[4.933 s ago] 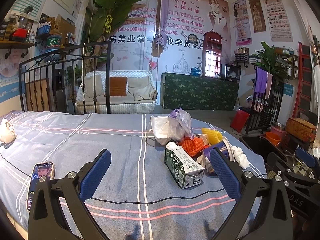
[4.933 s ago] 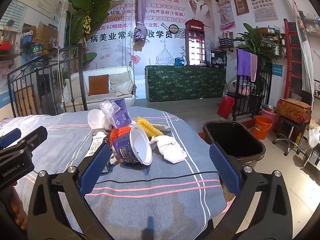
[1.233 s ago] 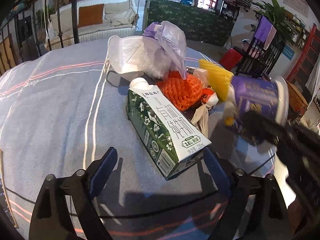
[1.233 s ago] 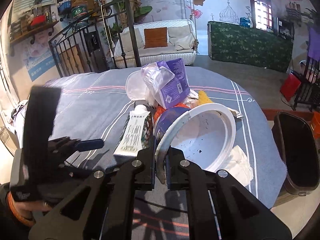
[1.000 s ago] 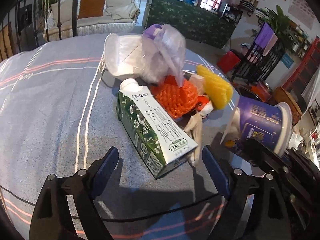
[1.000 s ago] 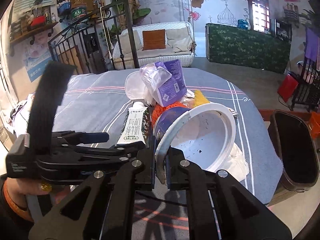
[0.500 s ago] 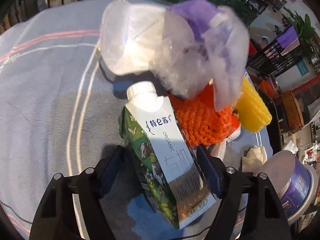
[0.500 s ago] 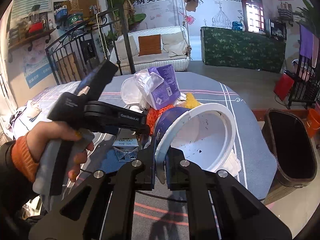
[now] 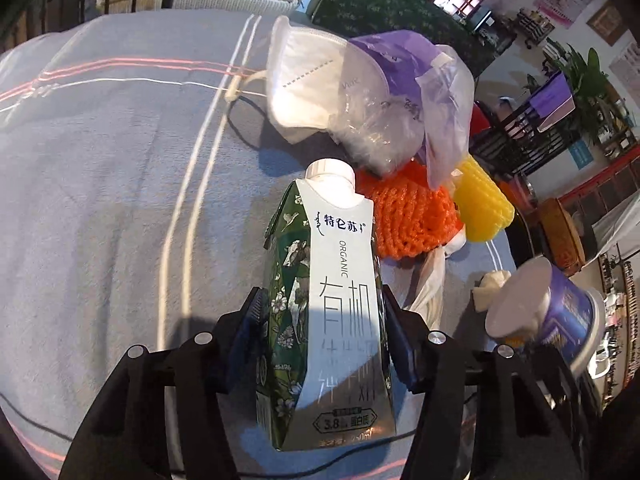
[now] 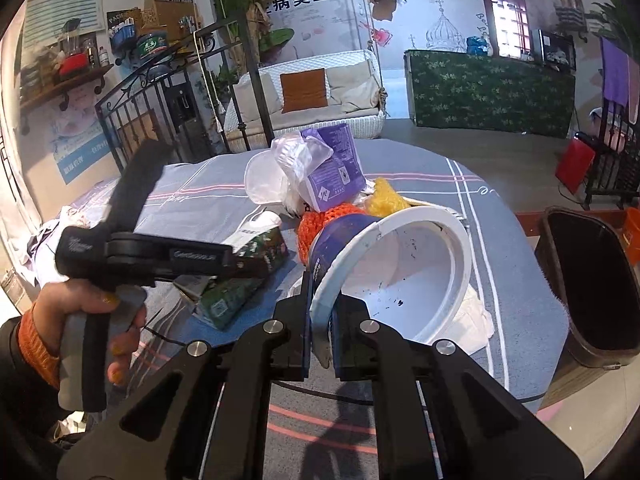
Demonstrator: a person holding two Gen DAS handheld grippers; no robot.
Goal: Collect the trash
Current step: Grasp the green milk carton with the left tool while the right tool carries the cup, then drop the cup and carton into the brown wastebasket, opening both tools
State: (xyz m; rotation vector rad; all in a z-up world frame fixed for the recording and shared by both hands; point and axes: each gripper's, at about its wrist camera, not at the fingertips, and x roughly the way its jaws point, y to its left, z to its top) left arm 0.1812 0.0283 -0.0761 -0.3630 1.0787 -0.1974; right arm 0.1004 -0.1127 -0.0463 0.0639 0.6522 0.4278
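My left gripper (image 9: 322, 340) is shut on a green and white milk carton (image 9: 328, 312), its pads pressed on both sides of the carton, which is lifted a little off the bed cover. In the right wrist view the same carton (image 10: 244, 276) shows inside the left gripper (image 10: 256, 256). My right gripper (image 10: 323, 328) is shut on the rim of a purple and white paper bowl (image 10: 396, 268), held above the cover; the bowl also shows in the left wrist view (image 9: 548, 316). A black trash bin (image 10: 592, 280) stands on the floor to the right.
On the grey-blue striped cover (image 9: 100, 200) lie a white face mask (image 9: 304, 76), a clear bag with a purple packet (image 9: 400, 100), orange foam netting (image 9: 408, 216), yellow foam netting (image 9: 480, 204) and crumpled white tissue (image 10: 472, 316). A black iron bed frame (image 10: 168, 80) stands at the far left.
My left gripper has closed in on the milk carton and now grips it. My right gripper still holds the bowl, shifted slightly toward the bin.
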